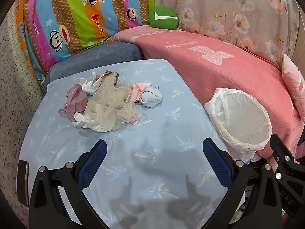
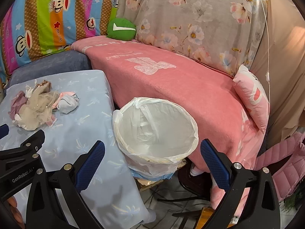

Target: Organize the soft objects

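A heap of soft things lies on the light blue sheet (image 1: 133, 162): a beige tulle piece (image 1: 112, 106) with pearls, a mauve cloth (image 1: 75, 100), white socks (image 1: 89, 86), a pink cloth (image 1: 138, 89) and a pale blue balled sock (image 1: 151, 97). The same heap (image 2: 38, 105) shows far left in the right wrist view. A white bag-lined bin (image 1: 242, 118) (image 2: 156, 129) stands right of the sheet. My left gripper (image 1: 154, 148) is open, short of the heap, holding nothing. My right gripper (image 2: 152, 150) is open over the bin's near rim, holding nothing.
A pink blanket (image 1: 219, 72) covers the surface behind the bin, with a pink pillow (image 2: 253, 99) on its right. A green cushion (image 1: 164, 18), a striped cartoon quilt (image 1: 76, 15) and a floral cover (image 2: 200, 19) line the back. Chair legs and cables (image 2: 181, 194) lie below.
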Demonstrator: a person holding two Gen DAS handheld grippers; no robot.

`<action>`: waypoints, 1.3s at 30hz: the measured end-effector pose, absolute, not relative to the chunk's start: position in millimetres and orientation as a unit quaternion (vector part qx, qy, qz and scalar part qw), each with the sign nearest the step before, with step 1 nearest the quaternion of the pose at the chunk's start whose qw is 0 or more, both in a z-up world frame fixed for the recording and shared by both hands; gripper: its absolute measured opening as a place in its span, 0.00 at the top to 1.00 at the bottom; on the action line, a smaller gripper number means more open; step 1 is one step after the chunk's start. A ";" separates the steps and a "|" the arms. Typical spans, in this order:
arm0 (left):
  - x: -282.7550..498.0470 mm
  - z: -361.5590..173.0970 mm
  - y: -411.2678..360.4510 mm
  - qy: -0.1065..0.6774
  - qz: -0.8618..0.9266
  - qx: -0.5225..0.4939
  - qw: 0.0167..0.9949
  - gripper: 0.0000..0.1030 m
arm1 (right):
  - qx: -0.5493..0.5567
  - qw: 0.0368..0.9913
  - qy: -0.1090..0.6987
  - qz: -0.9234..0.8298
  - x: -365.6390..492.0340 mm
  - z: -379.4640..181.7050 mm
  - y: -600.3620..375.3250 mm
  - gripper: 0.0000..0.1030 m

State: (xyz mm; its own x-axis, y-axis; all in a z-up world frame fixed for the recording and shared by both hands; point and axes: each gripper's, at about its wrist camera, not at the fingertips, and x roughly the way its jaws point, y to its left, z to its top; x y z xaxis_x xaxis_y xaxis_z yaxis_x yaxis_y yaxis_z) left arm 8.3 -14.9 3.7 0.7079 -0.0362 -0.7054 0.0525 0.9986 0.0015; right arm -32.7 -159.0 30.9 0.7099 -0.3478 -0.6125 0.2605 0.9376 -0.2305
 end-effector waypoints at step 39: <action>12.2 8.3 2.0 0.379 -0.037 -0.014 0.924 0.07 | -0.072 0.923 0.339 -0.169 -31.2 34.4 -146.7 0.06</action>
